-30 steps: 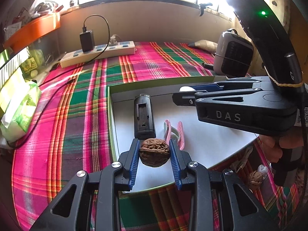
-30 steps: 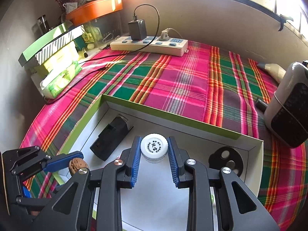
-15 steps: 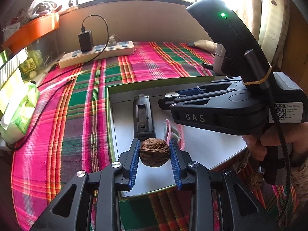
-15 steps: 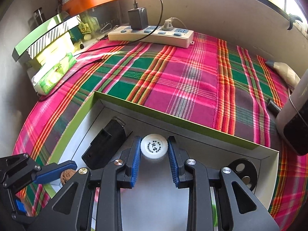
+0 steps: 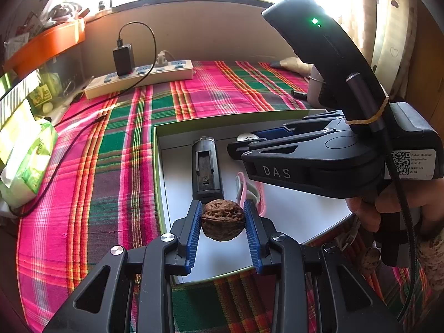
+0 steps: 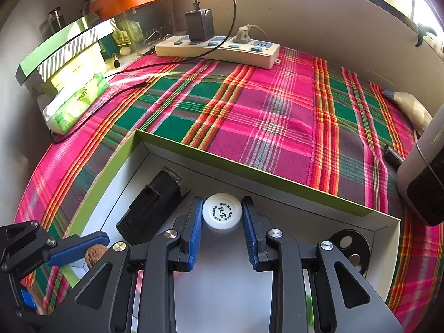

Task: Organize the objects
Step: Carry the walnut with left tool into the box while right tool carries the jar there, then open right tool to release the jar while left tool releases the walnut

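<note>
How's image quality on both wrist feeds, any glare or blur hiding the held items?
Left wrist: window blown out white, but the walnut in the left gripper is sharp. Right wrist: even light, strong fisheye bending at the edges, white cap crisp in the right gripper.

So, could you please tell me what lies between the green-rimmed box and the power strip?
Only bare plaid cloth lies between the box and the power strip; the right wrist view shows it.

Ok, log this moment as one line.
left gripper: shut on walnut | right gripper: shut on white cap | both over box
</note>
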### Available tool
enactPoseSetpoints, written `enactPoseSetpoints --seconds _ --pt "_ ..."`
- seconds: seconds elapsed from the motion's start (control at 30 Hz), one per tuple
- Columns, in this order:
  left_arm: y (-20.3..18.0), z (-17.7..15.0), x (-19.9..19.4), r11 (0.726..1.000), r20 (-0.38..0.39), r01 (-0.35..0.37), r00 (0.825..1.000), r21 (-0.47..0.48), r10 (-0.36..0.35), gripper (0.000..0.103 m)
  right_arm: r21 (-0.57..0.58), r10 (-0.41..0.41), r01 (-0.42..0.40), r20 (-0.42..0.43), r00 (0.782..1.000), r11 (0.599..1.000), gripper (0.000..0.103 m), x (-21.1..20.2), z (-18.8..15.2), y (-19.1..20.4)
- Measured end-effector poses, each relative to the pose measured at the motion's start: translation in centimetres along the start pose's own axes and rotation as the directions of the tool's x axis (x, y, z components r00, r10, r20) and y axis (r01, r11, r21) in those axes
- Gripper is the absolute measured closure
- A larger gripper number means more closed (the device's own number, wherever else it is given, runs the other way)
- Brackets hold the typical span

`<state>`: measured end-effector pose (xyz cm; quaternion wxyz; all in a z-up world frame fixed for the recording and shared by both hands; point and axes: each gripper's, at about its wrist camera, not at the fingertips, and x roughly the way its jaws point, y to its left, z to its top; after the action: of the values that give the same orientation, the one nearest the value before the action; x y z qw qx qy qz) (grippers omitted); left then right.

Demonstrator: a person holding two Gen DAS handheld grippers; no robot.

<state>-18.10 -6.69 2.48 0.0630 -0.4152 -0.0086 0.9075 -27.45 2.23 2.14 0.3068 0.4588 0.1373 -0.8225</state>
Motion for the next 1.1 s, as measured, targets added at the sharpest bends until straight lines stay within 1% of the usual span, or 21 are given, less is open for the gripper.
enactPoseSetpoints --seconds 0.37,0.63,0.8,1.03,1.1 --pt "-0.08 -0.05 -0.01 1.0 0.0 0.0 1.0 0.0 0.0 0.074 0.008 -0.002 0.002 0.0 1.0 1.0 0.074 -0.01 0.01 -0.02" --pt "-0.11 -0.08 -0.09 1.0 0.0 -0.002 1.0 -0.001 0.002 0.074 0.009 0.003 -0.003 0.001 1.0 1.0 0.07 -0.09 -0.01 0.09" --pt "0.08 -0.23 -0.34 1.0 -0.002 -0.01 1.0 -0.003 0.01 0.074 0.019 0.009 -0.009 -0.001 1.0 1.0 0.062 -0.18 -0.07 0.04" --pt "0.04 -0.4 -0.69 1.0 0.001 -0.019 1.0 -0.009 0.019 0.074 0.037 0.007 -0.008 0.011 1.0 0.999 0.062 -0.66 -0.2 -0.12" --pt "-0.06 -0.45 -0.83 1.0 0.001 -0.022 1.0 -0.009 0.022 0.074 0.043 0.006 -0.007 0.015 1.0 0.999 0.059 -0.89 -0.26 -0.15"
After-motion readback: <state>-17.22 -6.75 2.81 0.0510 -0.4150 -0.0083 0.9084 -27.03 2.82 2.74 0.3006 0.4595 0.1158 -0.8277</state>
